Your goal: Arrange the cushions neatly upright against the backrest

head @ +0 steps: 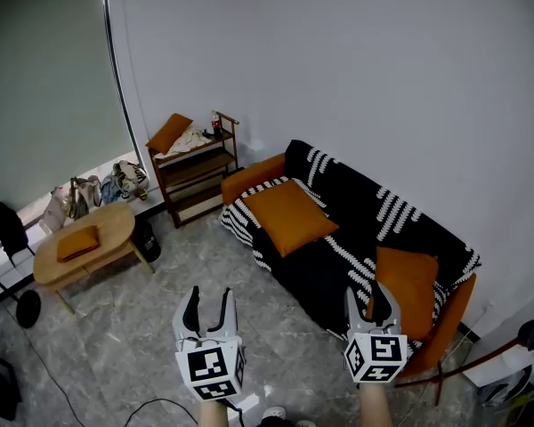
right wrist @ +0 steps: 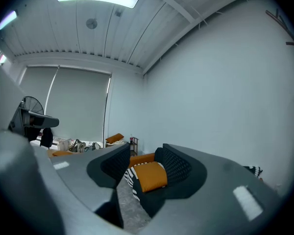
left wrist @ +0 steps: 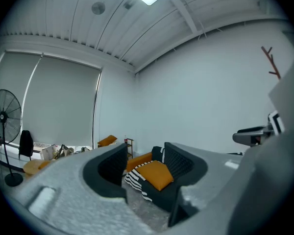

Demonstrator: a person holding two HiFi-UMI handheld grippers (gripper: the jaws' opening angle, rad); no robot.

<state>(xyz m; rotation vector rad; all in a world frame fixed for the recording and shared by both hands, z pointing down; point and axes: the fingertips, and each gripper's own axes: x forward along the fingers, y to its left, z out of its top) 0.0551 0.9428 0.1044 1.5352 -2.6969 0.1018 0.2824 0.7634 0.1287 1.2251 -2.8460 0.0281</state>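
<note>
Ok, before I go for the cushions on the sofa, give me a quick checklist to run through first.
1. Left gripper open with nothing between the jaws: ok.
2. Right gripper open with nothing between the jaws: ok.
3. Middle cushion upright against the backrest: not ok, it lies flat on the seat.
4. Right-end cushion upright against the backrest: cannot tell, it sits by the armrest and its lean is unclear from above.
5. Grippers close enough to grab a cushion: not ok, both gripper views show the sofa some way ahead.
</note>
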